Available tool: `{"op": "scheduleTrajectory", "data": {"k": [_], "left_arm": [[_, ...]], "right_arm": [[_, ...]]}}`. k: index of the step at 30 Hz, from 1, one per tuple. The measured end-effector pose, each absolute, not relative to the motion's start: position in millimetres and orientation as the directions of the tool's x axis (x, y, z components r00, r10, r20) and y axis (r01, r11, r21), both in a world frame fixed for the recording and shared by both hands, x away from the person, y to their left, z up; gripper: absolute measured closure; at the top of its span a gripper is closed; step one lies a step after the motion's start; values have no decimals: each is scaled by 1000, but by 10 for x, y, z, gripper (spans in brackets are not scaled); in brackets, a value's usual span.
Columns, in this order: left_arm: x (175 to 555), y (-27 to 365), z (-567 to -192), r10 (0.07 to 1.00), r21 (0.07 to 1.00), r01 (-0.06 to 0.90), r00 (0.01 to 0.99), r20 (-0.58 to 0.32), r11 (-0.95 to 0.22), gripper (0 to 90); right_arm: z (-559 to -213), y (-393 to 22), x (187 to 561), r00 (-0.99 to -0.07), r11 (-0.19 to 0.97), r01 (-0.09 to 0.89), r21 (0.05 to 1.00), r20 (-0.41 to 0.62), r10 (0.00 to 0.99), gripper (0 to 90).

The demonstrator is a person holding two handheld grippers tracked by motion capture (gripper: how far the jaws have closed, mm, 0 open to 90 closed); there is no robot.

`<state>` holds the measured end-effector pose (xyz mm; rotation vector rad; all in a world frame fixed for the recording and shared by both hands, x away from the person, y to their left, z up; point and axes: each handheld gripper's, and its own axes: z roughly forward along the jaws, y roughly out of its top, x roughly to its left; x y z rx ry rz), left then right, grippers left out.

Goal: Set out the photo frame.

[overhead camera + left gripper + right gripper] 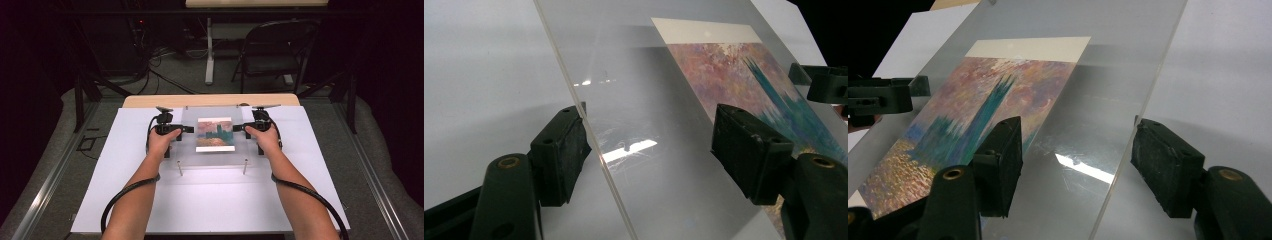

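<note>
From the high view, the left gripper (186, 129) and right gripper (238, 128) flanked a clear acrylic sheet (187, 142) raised on metal standoffs (180, 168) over a painted print (215, 134), mid-table on the white board (125, 175), likely to lift it evenly. In the left gripper view, jaws stood apart, straddling the sheet's edge. Right gripper view: the same, not clamped. No legible writing anywhere.

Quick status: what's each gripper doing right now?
Left gripper: open, jaws straddling the clear panel's edge.
Right gripper: open, jaws straddling its opposite edge.
</note>
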<state>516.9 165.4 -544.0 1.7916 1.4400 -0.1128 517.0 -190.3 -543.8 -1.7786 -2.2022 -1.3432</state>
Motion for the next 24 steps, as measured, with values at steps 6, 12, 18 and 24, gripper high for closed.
{"op": "scheduleTrajectory", "data": {"k": [6, 12, 18, 24], "left_arm": [[5172, 1646, -5428, 779, 523, 852, 340, -528, -18, 305], [5179, 1636, -5415, 784, 515, 857, 333, -524, -19, 306], [5178, 1649, -5423, 780, 517, 856, 332, -531, -12, 318], [5174, 1653, -5424, 780, 517, 856, 331, -531, -10, 322]], "right_arm": [[-5425, -1887, 5169, -356, -4, 800, 600, 480, 801, 361], [-5436, -1876, 5167, -351, -14, 799, 602, 486, 800, 351], [-5465, -1863, 5174, -338, -37, 811, 584, 519, 785, 336], [-5478, -1861, 5194, -338, -39, 814, 580, 527, 780, 332]]}}
